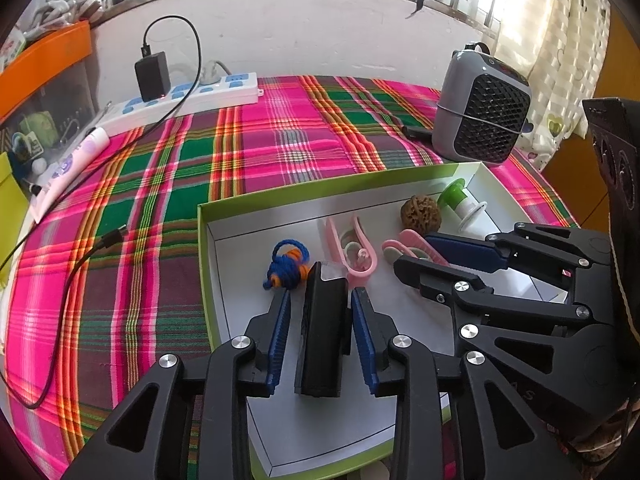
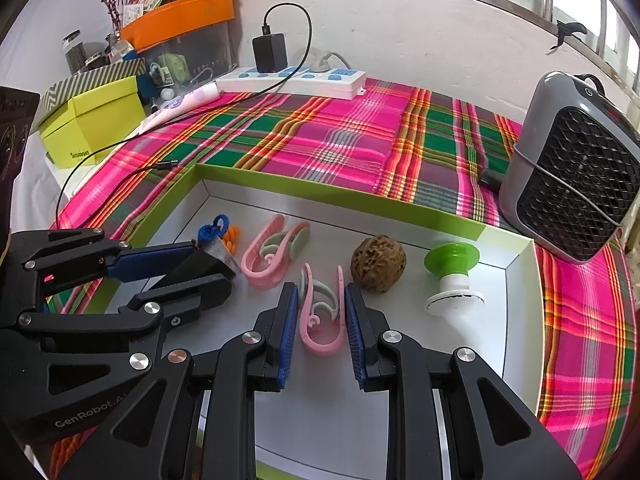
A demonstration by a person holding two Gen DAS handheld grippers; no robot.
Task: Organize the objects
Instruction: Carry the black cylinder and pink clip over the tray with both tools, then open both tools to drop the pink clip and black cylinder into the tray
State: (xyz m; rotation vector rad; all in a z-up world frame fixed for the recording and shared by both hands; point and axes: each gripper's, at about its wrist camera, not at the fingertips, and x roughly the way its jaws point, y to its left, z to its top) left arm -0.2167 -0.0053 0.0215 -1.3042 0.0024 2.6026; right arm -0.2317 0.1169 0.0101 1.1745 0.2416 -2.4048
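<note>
Left wrist view: my left gripper (image 1: 320, 312) brackets a black block (image 1: 322, 332) standing in the tray (image 1: 206, 240), pads just off both sides; blue-orange cord (image 1: 286, 266) lies just beyond, near the tray's left wall.

Right wrist view: my right gripper (image 2: 322, 312) straddles a pink clip (image 2: 322, 316), jaws narrow, contact unclear. Second clip (image 2: 276, 256), walnut (image 2: 378, 264), green spool (image 2: 454, 276) towards the far wall; bare floor near me.

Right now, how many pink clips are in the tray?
2. One pink clip lies between the right claw's fingers. The other pink clip lies further back left, beside the blue cord bundle. The claws may hide parts of the tray.
</note>
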